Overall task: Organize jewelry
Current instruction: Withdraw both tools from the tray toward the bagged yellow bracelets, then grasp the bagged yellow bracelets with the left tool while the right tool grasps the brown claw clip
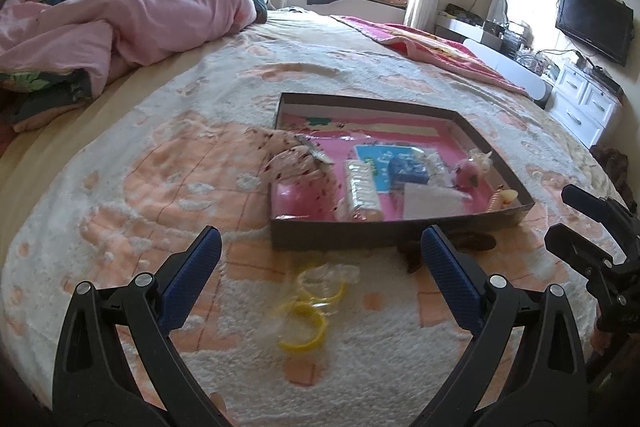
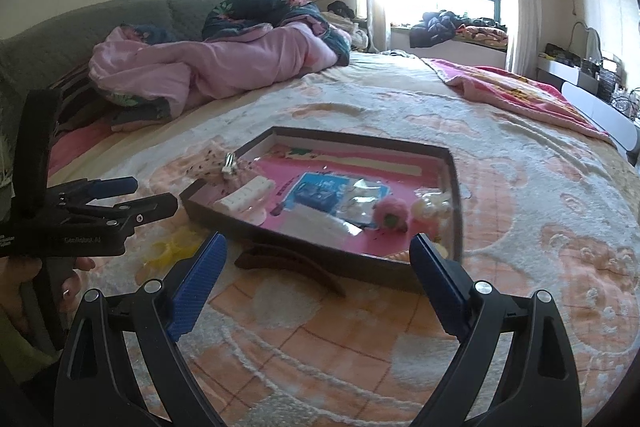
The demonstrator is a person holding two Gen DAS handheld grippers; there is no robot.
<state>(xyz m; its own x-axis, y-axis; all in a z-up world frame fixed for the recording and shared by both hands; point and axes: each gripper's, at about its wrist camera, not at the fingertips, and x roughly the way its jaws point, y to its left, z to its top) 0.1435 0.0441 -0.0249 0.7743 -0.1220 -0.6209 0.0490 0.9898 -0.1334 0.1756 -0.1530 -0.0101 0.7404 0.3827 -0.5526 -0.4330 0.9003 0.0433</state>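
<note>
On the bed blanket (image 1: 120,211), left to right: left gripper (image 1: 320,263) hovers low with its jaws wide apart, holding nothing, aimed at the yellow rings (image 1: 304,311) lying loose in crinkly clear wrap just ahead of its fingertips. Rings sit outside the box, near its front wall, so likely next to be picked up and dropped in. Jaws set wide probably to straddle the whole bundle.

Shallow brown box (image 1: 380,231) sits flat in the middle of the blanket, open top, serves as the collecting tray. Inside, from left: a spotted pouch (image 1: 296,163) draped over the left rim, half in, half out; a white hair clip (image 1: 362,193); a blue card (image 1: 400,167) with small clear packets; a pink fuzzy ball (image 1: 466,177); some pale beads (image 2: 434,209) at the right corner.

Dark brown hair clip (image 2: 288,259) lies on the blanket touching the front wall of the box, not yet inside.

Right gripper (image 2: 318,291) hangs above that brown clip, jaws also spread wide and empty, lined up as if to take it. Person's hand (image 2: 48,279) shows at the far left of the right wrist view, gripping the left tool's handle.
</note>
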